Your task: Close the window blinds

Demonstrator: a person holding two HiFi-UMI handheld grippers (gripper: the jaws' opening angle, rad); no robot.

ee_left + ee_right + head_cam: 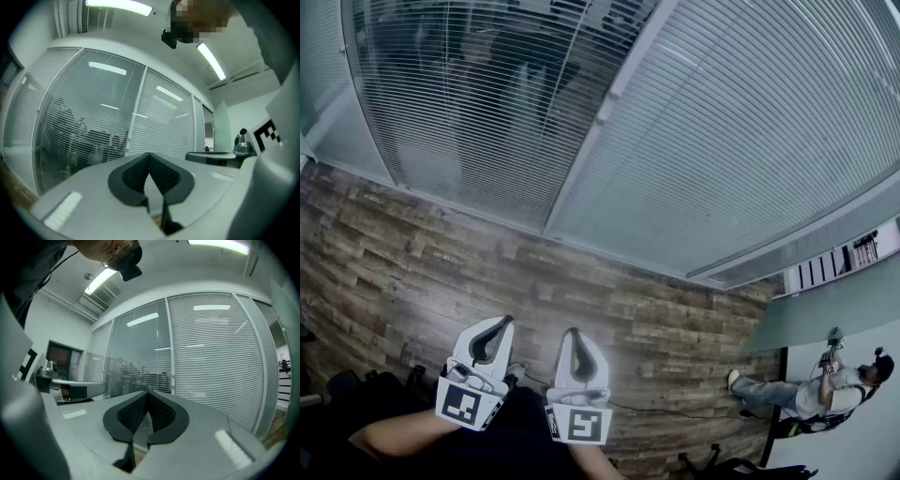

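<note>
The window blinds fill the wall ahead. The left blind panel [478,103] has its slats open, with dim shapes of a room showing through; the right blind panel [750,141] looks closed and pale. Both grippers are held low, side by side, well short of the glass. My left gripper [504,321] is shut with nothing between its pads, and my right gripper [572,333] is also shut and empty. In the left gripper view the left gripper [149,155] faces the see-through panel [89,136]. In the right gripper view the right gripper [148,393] points at the frame post between the panels [169,357].
A wood-plank floor [441,253] runs up to the window base. A thin cable [675,411] lies on it. A person [825,389] with another pair of grippers is off to the right by a white wall. A chair base [703,461] shows at the bottom.
</note>
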